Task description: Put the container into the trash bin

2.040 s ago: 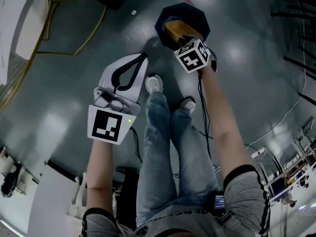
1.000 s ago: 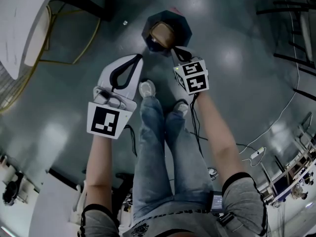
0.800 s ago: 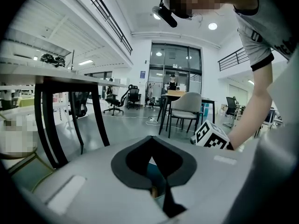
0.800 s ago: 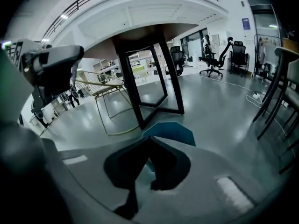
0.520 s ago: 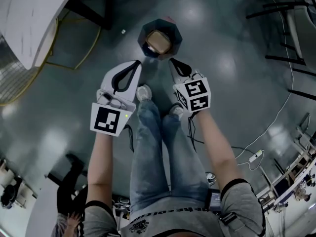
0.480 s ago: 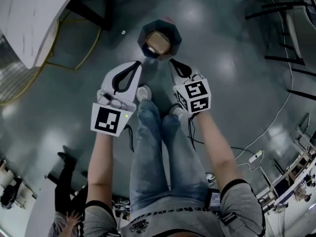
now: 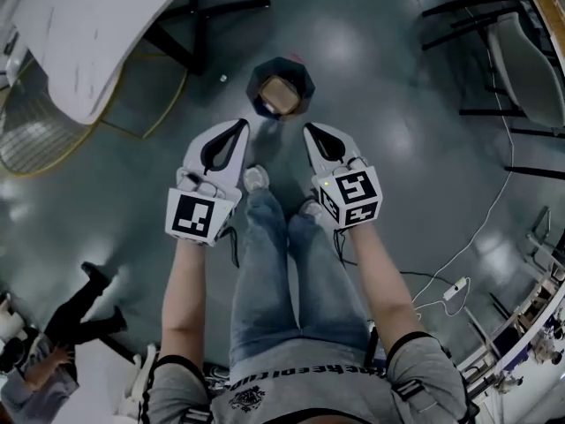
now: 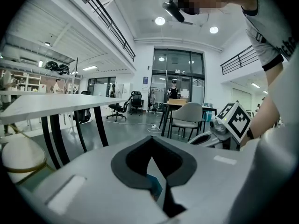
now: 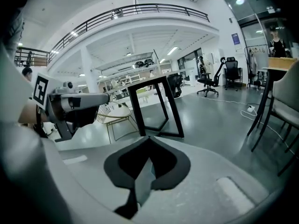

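The dark, many-sided trash bin stands on the grey floor ahead of the person's feet. A brown cardboard-coloured container lies inside it. My left gripper is held level, short of the bin and to its left, shut with nothing in it. My right gripper is beside it on the right, also shut and holding nothing, clear of the bin. In the left gripper view the left gripper has its jaws meeting at the tip. The right gripper looks the same in its own view.
A white table with black legs stands at the upper left, with a wire-frame stool beside it. Chairs stand at the upper right. A cable trails on the floor at the right. Another person is at the lower left.
Two seconds ago the right gripper held the brown container over the bin. The container now lies in the bin, and the right gripper has drawn back, shut and empty. The left gripper barely moved.
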{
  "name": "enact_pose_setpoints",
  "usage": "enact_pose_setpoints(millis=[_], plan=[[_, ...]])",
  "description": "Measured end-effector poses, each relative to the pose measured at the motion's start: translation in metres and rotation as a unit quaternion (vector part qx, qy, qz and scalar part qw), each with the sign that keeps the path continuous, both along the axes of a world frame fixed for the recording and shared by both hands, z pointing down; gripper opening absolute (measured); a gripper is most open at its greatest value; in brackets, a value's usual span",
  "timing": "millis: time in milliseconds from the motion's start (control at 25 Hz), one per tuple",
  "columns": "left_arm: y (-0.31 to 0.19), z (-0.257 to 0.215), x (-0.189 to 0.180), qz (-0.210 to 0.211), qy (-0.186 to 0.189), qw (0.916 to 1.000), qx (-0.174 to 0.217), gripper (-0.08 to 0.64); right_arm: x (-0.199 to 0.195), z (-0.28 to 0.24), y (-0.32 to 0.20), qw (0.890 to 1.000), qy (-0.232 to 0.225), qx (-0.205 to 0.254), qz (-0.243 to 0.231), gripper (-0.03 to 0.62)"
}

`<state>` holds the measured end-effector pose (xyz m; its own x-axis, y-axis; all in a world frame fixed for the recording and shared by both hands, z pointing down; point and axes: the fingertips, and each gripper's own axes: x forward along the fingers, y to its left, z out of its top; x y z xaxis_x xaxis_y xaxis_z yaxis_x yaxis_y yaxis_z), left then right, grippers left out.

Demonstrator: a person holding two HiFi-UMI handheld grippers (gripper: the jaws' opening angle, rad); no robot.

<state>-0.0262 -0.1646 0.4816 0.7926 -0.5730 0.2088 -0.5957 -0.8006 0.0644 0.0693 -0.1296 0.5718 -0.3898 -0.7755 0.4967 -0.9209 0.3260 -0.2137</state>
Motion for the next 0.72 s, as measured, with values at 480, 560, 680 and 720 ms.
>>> enact_pose_setpoints(millis=[480,560,680,720], plan=[[0.018,-0.061,-0.011,-0.023,0.007,0.9996,0.015,0.020,0.000,-0.093,0.018,0.999,-0.003,0.054,0.002,0.002],[0.022,-0.070,-0.014,-0.027,0.008,0.9994,0.018,0.020,-0.001,-0.106,0.021,0.998,-0.003,0.061,0.003,0.002],[0.026,-0.084,-0.017,-0.034,0.010,0.9991,0.021,0.020,-0.001,-0.127,0.026,0.997,-0.006,0.072,0.004,0.002],[0.028,-0.089,-0.018,-0.036,0.009,0.9991,0.021,0.020,-0.001,-0.134,0.028,0.997,-0.006,0.075,0.005,0.002]])
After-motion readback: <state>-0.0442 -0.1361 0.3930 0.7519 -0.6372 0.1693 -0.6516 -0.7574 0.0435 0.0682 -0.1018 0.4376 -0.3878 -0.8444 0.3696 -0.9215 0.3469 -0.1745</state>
